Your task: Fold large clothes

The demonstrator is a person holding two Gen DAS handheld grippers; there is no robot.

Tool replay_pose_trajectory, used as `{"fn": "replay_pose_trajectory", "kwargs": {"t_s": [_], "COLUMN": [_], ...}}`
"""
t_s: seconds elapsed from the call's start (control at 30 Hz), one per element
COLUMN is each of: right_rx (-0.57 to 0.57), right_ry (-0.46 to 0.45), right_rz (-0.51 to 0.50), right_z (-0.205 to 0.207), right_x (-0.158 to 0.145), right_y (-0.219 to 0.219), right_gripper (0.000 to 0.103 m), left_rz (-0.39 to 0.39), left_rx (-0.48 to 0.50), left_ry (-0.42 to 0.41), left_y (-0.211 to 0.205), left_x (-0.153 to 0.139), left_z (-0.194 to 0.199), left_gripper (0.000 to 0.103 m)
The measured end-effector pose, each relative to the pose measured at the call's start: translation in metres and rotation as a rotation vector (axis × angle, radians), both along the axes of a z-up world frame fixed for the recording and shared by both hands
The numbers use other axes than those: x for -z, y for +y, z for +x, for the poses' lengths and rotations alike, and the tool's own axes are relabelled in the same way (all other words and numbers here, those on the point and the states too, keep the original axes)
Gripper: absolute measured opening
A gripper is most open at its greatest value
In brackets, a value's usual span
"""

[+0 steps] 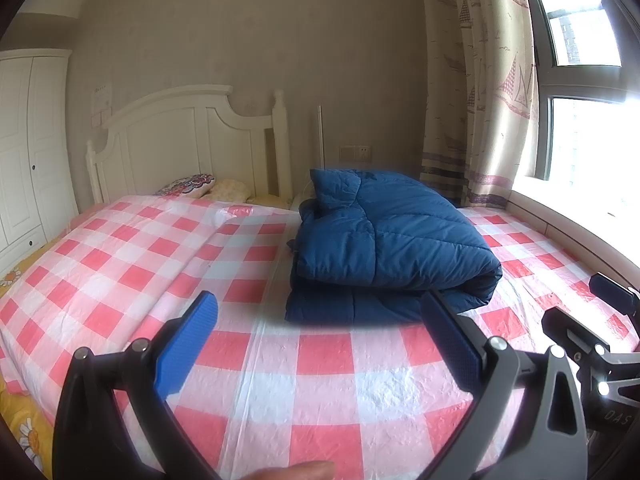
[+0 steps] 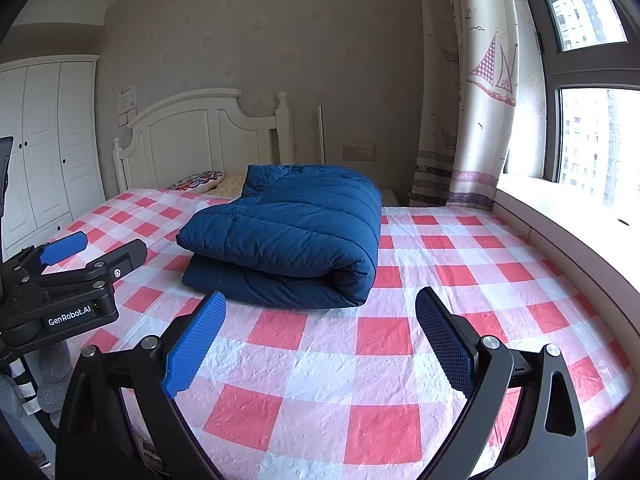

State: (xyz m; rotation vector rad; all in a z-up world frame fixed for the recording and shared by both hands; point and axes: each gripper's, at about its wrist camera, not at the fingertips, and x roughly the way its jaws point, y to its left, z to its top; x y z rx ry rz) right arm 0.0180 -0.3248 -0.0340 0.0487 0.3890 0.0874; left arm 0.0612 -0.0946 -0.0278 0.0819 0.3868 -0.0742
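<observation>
Your left gripper (image 1: 320, 332) hovers over the checked bed cover (image 1: 280, 380) just short of the folded blue padded garment (image 1: 384, 248), fingers spread wide and holding nothing. The garment lies as a thick bundle on the cover, below the white headboard (image 2: 200, 136). Right of it, your right gripper (image 2: 320, 332) likewise hangs wide apart and empty.

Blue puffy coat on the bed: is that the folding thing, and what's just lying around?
For the job: blue coat, left gripper, right gripper, both jaws open.

Just there: checked cover, pillows, headboard, curtain, wardrobe.
</observation>
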Motion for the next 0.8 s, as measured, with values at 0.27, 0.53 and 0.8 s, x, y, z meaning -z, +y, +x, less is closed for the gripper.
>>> {"fn": "replay_pose_trajectory", "kwargs": {"t_s": [0.27, 0.53, 0.8], "right_rx": [-0.002, -0.002, -0.005], "right_ry": [0.002, 0.0, 0.001], "right_rz": [0.0, 0.0, 0.0], "right_z": [0.0001, -0.0006, -0.0009], "right_x": [0.0004, -0.0002, 0.0001], "right_y": [-0.0001, -0.0006, -0.0002], "right_gripper": [0.092, 0.092, 0.092], "left_rz": [0.0, 0.008, 0.008], "left_rx": [-0.005, 0.002, 0.0], "left_ry": [0.005, 0.001, 0.002], "left_y": [0.0007, -0.0016, -0.0021], "left_x": [0.002, 0.0031, 0.0033], "left_z": [0.0, -0.0016, -0.0019], "left_gripper": [0.101, 0.101, 0.101]}}
